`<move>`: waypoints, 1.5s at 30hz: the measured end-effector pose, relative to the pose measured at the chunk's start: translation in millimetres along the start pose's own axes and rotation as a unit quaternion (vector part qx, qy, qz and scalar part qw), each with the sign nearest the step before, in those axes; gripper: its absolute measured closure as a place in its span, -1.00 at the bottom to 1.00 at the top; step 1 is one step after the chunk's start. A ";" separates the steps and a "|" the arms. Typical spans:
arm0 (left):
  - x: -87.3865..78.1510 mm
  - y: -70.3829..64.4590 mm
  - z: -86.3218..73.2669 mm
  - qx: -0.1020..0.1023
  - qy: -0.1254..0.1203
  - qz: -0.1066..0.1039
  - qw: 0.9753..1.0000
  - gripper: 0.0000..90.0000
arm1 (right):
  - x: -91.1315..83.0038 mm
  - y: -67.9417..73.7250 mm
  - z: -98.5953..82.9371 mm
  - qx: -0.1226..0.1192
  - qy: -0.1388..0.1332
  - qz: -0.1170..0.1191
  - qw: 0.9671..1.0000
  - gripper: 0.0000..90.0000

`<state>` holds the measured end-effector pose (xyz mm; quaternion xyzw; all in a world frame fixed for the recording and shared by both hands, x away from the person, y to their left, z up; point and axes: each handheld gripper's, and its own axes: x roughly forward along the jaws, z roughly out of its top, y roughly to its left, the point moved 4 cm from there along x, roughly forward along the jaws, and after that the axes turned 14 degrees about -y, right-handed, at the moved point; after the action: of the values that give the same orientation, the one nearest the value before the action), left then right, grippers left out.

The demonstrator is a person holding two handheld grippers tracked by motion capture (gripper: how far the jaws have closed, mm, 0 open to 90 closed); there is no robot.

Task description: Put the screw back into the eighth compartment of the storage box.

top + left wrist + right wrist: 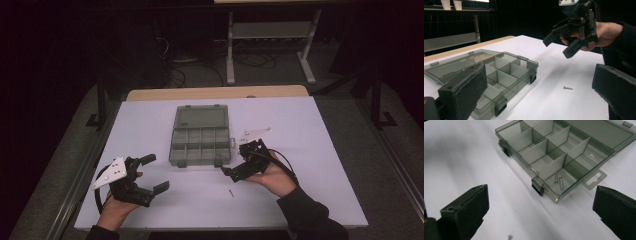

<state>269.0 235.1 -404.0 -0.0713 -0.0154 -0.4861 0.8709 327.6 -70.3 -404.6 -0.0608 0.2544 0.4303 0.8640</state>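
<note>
Table (310, 150) carrying an open box (200, 135) with two screws (558, 180) in a corner compartment; a loose screw (231, 193) lies on the table near its front, between the grippers. Left gripper (155, 173) and right gripper (231, 164) hover released, empty. Risk: the screw, small, thin and flat-lying, may slip from wide pads, roll, or drop outside the compartment.

High view: from above the near edge of the bench (150, 125), facing forward and down, box (200, 135) at centre. Left tool view: low, near the box (499, 75), looking across it toward the right tool (574, 37). Right tool view: close above the box (564, 157), angled down. All three share the box; the screw (568, 87) beside it appears in each.
</note>
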 end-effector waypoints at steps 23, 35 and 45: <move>-0.6 0.2 -0.1 0.005 0.002 -0.001 1.000 -1.00 | -8.7 18.9 -34.5 0.006 0.021 0.018 1.000 -0.61; -0.2 -0.4 0.0 0.002 0.000 0.000 1.000 -1.00 | 2.2 25.4 -51.0 -0.006 0.068 0.028 0.997 0.18; 0.1 -0.4 -0.3 0.002 0.000 0.000 1.000 -1.00 | 10.2 30.4 -60.5 -0.018 0.100 0.043 0.994 0.50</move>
<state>268.7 234.8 -404.2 -0.0695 -0.0163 -0.4864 0.8708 285.7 -63.8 -458.4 -0.1082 0.3344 0.4630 0.8137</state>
